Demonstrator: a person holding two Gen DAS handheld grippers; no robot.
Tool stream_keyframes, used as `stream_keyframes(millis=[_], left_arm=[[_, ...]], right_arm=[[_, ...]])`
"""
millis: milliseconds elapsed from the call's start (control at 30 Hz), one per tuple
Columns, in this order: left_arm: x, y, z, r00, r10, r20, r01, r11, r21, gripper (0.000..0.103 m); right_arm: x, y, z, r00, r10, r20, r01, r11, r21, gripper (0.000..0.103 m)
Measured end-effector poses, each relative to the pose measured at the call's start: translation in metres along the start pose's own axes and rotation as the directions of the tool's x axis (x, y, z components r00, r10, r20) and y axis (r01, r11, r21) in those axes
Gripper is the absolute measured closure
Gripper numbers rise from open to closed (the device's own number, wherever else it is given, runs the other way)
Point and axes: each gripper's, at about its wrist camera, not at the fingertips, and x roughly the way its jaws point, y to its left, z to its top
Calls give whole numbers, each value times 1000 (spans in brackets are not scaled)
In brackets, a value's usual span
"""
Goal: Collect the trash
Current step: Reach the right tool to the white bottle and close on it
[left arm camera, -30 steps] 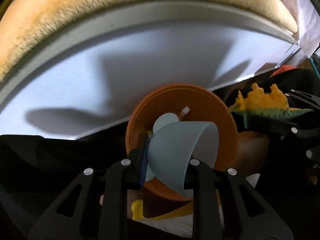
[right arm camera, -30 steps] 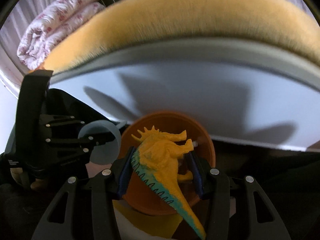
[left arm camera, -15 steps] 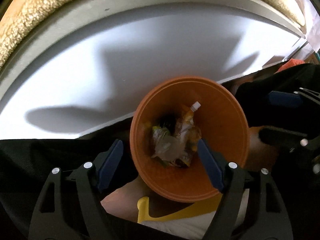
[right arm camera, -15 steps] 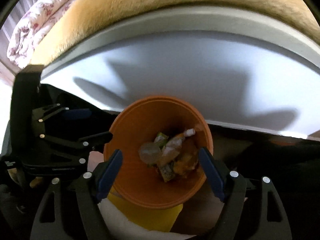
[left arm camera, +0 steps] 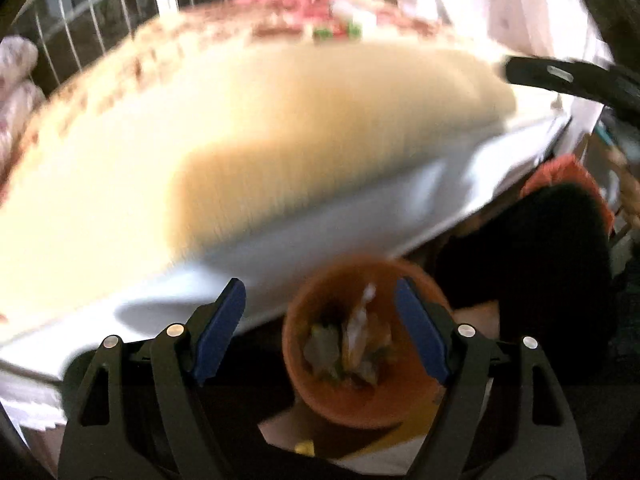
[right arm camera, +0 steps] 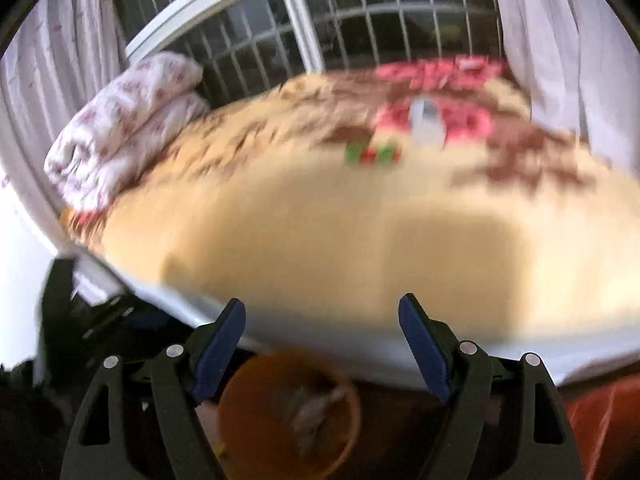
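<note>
Both pretty blurry, but left gripper (left arm camera: 320,330) with jaws spread wide, gripping nothing, orange bin (left arm camera: 362,342) of trash (left arm camera: 348,346) just below between them. Right gripper (right arm camera: 322,346) same deal, wide and empty, above the bin (right arm camera: 288,412). Beyond, fuzzy yellow bed (right arm camera: 360,224).

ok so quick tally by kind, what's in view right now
grippers: 2, left gripper and right gripper, both open and empty
orange bins: 1, orange bin, with blurred trash inside, pieces too blurred to count
beds: 1, bed
folded blankets: 1, folded blanket
windows: 1, window
total: 6, leaving out the trash
</note>
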Motion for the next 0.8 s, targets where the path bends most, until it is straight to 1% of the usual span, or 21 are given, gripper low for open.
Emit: stream_keyframes(millis=[33,100,133,200,267,333,500,633,700,733,767,800], left_arm=[[-6,3,8,1000,0,25,1,1000,-6,21],[-14,5,29,996,2,87,0,1000,-22,20],[-14,6,37,994,11,105,-8,1000,-29,20],[-13,9,57,991,23,131,-17,999,-48,20],[-9,13,76,988,31,148,-21,997,-70,20],[0,16,88,989,32,146,-19,996,-84,20],[20,24,105,992,21,121,-7,993,-119,20],[30,26,114,994,24,106,-10,991,-130,20],[33,25,120,995,24,99,-11,991,-135,20],[35,24,123,995,25,98,-12,991,-136,20],[36,24,125,995,24,97,-11,991,-137,20],[38,22,127,995,24,96,-10,990,-139,20]], right_arm=[[6,-9,18,1000,-9,19,9,1000,2,26],[21,-26,47,999,-14,30,13,1000,29,26],[33,-36,65,999,-25,38,23,998,51,26],[56,-49,94,998,-50,32,48,997,63,26],[82,-65,122,995,-93,23,91,994,68,26],[109,-79,149,993,-117,-9,118,990,79,26],[157,-105,175,980,-179,-85,188,975,118,26],[192,-124,186,970,-177,-166,204,966,161,26],[206,-127,187,965,-168,-200,203,964,171,29],[215,-128,186,960,-164,-227,205,964,170,42],[221,-127,183,953,-163,-257,210,963,167,57],[227,-126,179,944,-188,-271,234,961,149,57]])
